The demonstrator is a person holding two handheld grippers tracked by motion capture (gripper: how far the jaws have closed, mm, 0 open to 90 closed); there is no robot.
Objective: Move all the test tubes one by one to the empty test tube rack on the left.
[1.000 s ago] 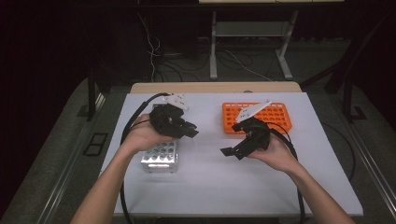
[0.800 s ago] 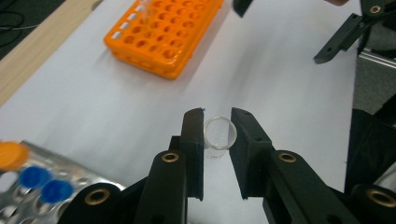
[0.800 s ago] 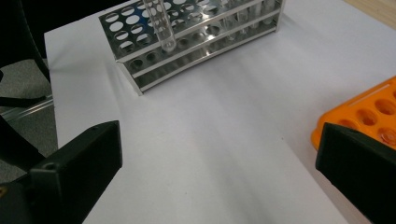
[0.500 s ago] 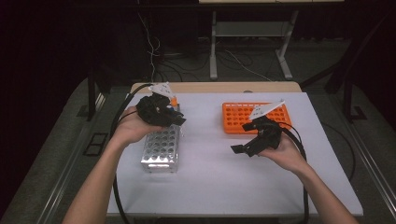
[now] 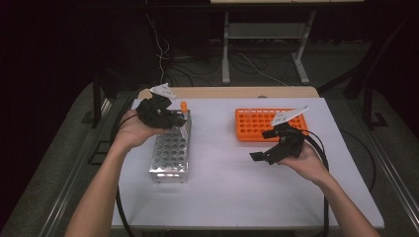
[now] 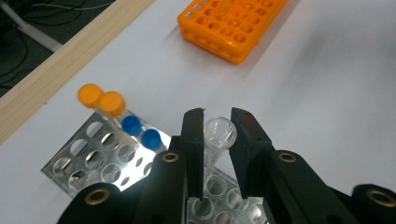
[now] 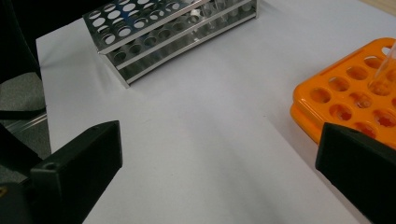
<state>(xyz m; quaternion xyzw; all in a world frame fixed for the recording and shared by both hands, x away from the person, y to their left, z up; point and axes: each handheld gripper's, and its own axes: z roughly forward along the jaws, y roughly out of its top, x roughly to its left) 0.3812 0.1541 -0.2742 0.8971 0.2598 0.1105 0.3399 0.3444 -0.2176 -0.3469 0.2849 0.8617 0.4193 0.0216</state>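
My left tongs (image 6: 217,122), since half a second ago, stay clamped on a clear tube (image 6: 218,135) over the steel rack (image 5: 170,150) left of centre; right tongs (image 7: 219,158) remain wide open, empty.

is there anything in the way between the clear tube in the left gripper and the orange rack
Nothing visible. The left gripper is shut on the clear tube above the metal rack, and only bare white table lies between it and the orange rack.

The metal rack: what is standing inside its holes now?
In the metal rack stand two orange-capped tubes, two blue-capped tubes and one clear open tube, which the left hand-held gripper clamps. The gripper covers that tube's lower part and the nearer holes.
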